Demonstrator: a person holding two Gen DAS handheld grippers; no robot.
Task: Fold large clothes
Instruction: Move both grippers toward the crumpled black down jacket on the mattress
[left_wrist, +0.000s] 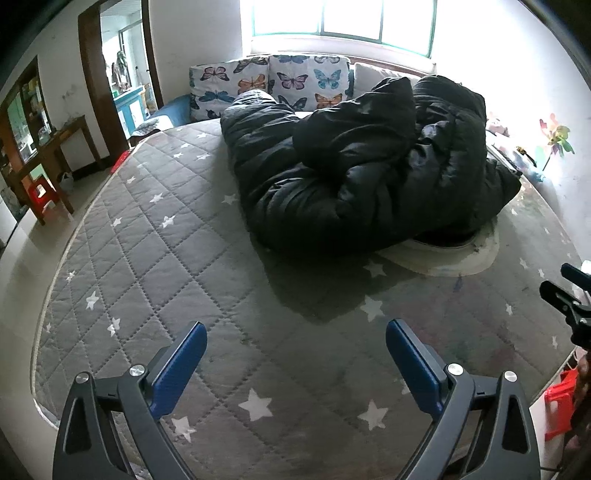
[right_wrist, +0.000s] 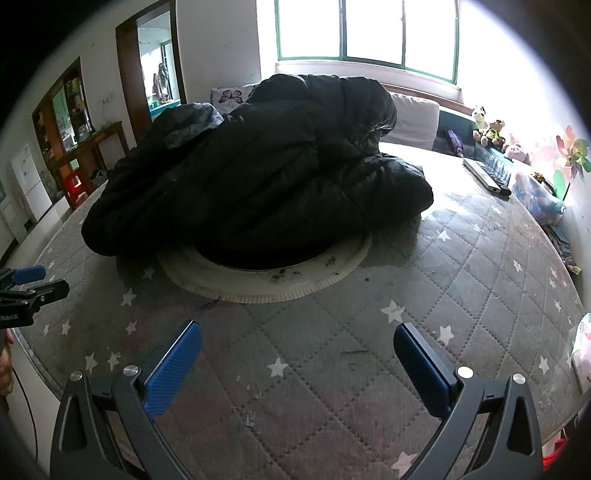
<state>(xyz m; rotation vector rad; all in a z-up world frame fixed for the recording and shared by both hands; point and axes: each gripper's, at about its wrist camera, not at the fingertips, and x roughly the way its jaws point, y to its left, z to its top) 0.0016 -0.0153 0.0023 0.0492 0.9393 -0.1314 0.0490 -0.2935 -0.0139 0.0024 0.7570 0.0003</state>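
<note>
The coat (left_wrist: 354, 166) is lying crumpled far off — puffy, soft, slippery; take its near hem. Both grippers (left_wrist: 295, 365) (right_wrist: 297, 365) are gaping wide, empty.

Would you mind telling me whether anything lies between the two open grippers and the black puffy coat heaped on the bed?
Nothing visible blocks either one. Between the left gripper, the right gripper and the black puffy quilted coat there is only bare grey star-patterned mattress. A pale round mat pokes out from under the coat's near edge, lying flat.
</note>
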